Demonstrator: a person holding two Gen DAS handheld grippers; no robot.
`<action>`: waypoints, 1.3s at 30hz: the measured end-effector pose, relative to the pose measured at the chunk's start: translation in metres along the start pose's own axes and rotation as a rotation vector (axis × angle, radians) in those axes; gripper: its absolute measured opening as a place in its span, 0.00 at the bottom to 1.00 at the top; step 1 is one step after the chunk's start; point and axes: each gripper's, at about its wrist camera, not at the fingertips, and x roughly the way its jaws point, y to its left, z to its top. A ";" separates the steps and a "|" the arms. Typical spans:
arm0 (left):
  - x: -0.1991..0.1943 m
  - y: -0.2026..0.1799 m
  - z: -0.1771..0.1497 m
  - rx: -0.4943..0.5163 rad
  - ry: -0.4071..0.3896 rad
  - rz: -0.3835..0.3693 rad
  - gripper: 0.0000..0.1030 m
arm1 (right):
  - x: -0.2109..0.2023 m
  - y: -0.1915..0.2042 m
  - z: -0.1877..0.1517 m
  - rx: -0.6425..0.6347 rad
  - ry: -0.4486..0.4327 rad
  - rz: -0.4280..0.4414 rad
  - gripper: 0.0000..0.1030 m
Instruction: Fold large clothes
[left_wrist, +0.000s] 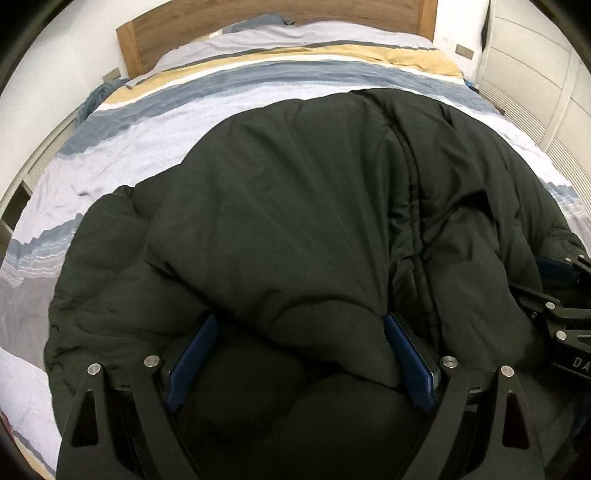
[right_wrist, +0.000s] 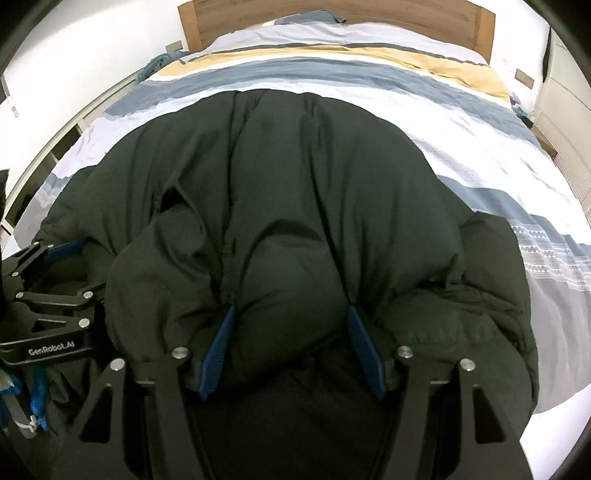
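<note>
The blue fingers (left_wrist: 192, 354) of the left gripper (left_wrist: 301, 325) are clamped on a thick bunch of the dark padded coat (left_wrist: 295, 206). The right gripper (right_wrist: 291, 317) likewise pinches a puffed fold between its fingers (right_wrist: 364, 350). The coat lies on the bed (right_wrist: 480, 147), on its striped cover, well short of the wooden headboard (left_wrist: 221, 26).

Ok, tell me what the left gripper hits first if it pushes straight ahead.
The black puffer jacket: its padding already bulges between the left gripper fingers. Beyond lies the striped bedspread, then probably the wooden headboard.
</note>
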 end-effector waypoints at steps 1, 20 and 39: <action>-0.004 -0.001 0.000 0.002 -0.004 0.002 0.87 | -0.001 0.001 0.001 0.001 0.004 -0.004 0.59; -0.116 -0.003 -0.035 0.015 -0.069 0.000 0.91 | -0.110 0.008 -0.025 0.043 -0.056 -0.022 0.59; -0.211 0.037 -0.071 0.029 -0.078 0.039 0.98 | -0.236 -0.035 -0.110 0.208 -0.041 -0.073 0.70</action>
